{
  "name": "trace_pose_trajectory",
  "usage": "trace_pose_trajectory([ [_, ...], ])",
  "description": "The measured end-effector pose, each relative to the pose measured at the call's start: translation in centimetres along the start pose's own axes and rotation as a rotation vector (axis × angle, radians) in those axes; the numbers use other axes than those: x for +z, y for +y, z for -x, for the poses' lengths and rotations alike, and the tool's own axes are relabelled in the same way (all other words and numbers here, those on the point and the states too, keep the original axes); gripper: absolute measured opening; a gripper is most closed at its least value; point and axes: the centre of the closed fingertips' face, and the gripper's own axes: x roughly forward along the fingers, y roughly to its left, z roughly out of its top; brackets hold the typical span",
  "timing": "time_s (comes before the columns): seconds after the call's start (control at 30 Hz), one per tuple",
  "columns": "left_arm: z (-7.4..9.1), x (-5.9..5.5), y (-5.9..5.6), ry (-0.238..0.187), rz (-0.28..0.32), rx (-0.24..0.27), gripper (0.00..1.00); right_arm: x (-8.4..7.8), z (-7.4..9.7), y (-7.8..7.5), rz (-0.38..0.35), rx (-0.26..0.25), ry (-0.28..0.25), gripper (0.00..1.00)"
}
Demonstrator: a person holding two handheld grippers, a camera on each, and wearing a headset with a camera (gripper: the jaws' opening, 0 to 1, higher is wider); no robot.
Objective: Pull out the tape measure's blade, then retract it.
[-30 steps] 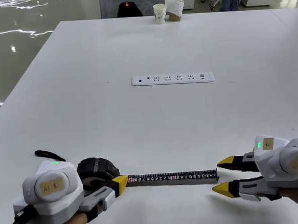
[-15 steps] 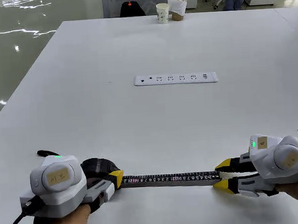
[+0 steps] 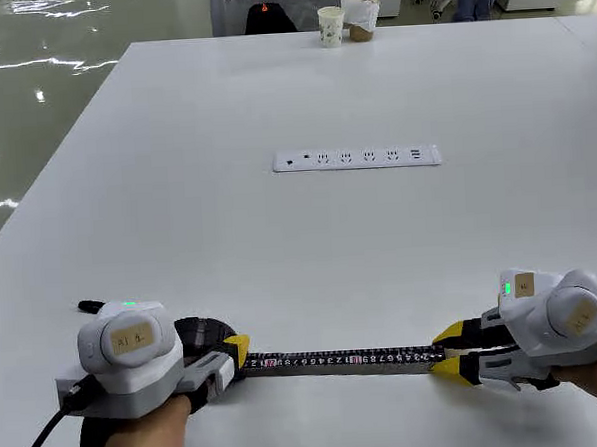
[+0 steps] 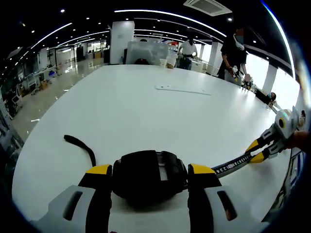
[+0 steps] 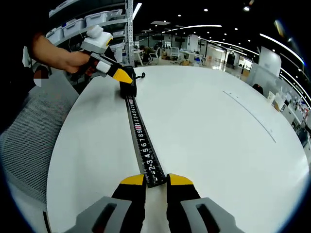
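By the near-left corner of the white surface [image 3: 280,244], the left tongs [image 4: 151,171] are clamped on the black tape measure [image 3: 199,334], one jaw on each side of its case, and its black wrist strap [image 4: 80,145] trails loose on the surface beside it. From the case the blade [image 3: 341,359] lies flat along the near edge, numbers up, running right to the right tongs [image 5: 156,180], whose yellow-tipped jaws are closed down on the blade's end. The blade looks only partly drawn, so I judge this to be the pulling-out step. The next move likely calls for the right tongs to draw the end straight away from the case, level with the surface, while the left tongs hold the case firm. After that comes a guided return, so the blade does not whip back. A white power strip [image 3: 356,158] lies near the middle of the surface and a paper cup [image 3: 330,26] stands at the far edge. Beyond are a glossy floor, ceiling lights and people standing across the room
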Motion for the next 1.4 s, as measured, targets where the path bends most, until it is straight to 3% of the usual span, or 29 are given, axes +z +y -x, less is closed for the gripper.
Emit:
trace_pose_trajectory([
  [0.17,-0.3,-0.4,-0.1,0.026,-0.027,0.016,0.6,0.1,0.0,0.0,0.01,0.001,0.005,0.12],
  [0.37,-0.6,-1.0,0.1,0.054,-0.014,0.035,0.62,0.0,0.0,0.1,0.02,-0.001,0.007,0.11],
  [0.73,-0.7,-1.1,0.3,0.065,0.0,0.054,0.62,0.0,0.1,0.1,0.055,-0.001,0.011,0.09],
  [1.4,-0.6,-1.3,0.3,0.084,-0.013,0.06,0.57,0.0,0.1,0.2,0.047,0.005,0.016,0.09],
])
